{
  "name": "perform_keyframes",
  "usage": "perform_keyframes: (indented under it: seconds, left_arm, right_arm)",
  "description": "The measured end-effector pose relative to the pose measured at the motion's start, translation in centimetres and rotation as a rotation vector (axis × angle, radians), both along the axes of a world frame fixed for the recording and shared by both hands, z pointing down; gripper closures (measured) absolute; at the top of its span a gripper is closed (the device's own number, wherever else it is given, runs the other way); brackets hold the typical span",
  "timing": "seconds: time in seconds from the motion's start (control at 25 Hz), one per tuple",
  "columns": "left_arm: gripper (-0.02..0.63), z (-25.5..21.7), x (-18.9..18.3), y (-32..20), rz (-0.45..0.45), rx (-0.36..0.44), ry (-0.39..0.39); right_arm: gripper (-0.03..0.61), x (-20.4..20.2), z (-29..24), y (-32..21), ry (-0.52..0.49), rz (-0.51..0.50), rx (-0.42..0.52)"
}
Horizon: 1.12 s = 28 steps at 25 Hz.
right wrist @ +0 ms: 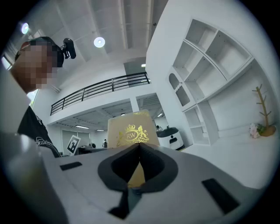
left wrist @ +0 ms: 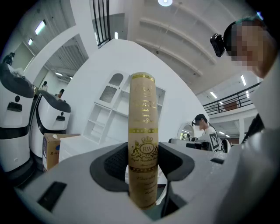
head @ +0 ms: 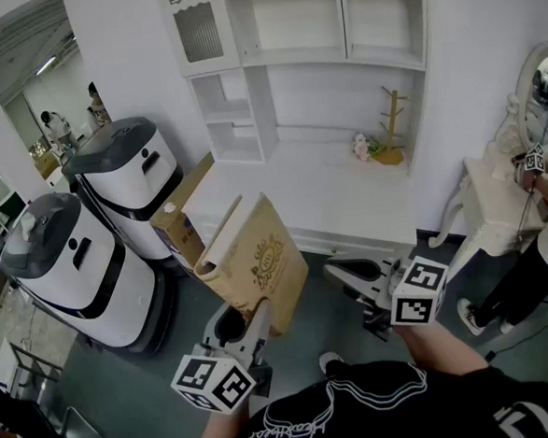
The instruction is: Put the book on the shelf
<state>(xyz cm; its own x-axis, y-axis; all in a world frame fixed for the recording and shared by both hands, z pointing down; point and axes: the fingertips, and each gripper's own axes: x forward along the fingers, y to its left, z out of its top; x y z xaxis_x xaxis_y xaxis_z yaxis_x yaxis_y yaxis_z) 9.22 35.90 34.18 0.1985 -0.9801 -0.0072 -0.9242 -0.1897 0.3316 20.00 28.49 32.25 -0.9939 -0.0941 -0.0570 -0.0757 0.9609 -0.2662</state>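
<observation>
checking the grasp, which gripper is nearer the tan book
Left. The left gripper has its jaws clamped on the book's lower end. The right gripper hangs apart to the book's right, jaws shut and empty.

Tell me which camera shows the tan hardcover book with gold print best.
The head view: the whole tan hardcover book shows, cover and spine, tilted in the left gripper. The left gripper view shows only its spine clamped between the jaws. The right gripper view shows just the cover's gold-crested top behind the shut right gripper.
</observation>
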Motion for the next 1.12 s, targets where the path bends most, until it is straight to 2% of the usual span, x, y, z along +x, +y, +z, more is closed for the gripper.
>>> perform_keyframes:
  seconds: [0.48,0.76,1.12]
  left_arm:
    - [0.419,1.7,-1.4,-2.9,-0.007,-0.021,0.016]
    - [0.419,2.9,-3.5,-7.9,-0.007,-0.062,0.031]
    - [0.419,4.3,-6.8,-16.6,-0.019,-0.113,0.056]
  right_arm:
    - [0.572,-1.6,2.1,-2.7,0.003,-0.023,-0.037]
    - [0.572,-3.9,3.3,-7.8,0.012,-0.022,-0.084]
    - [0.572,-7.7,4.3,-17.4,0.007,-0.019,-0.142]
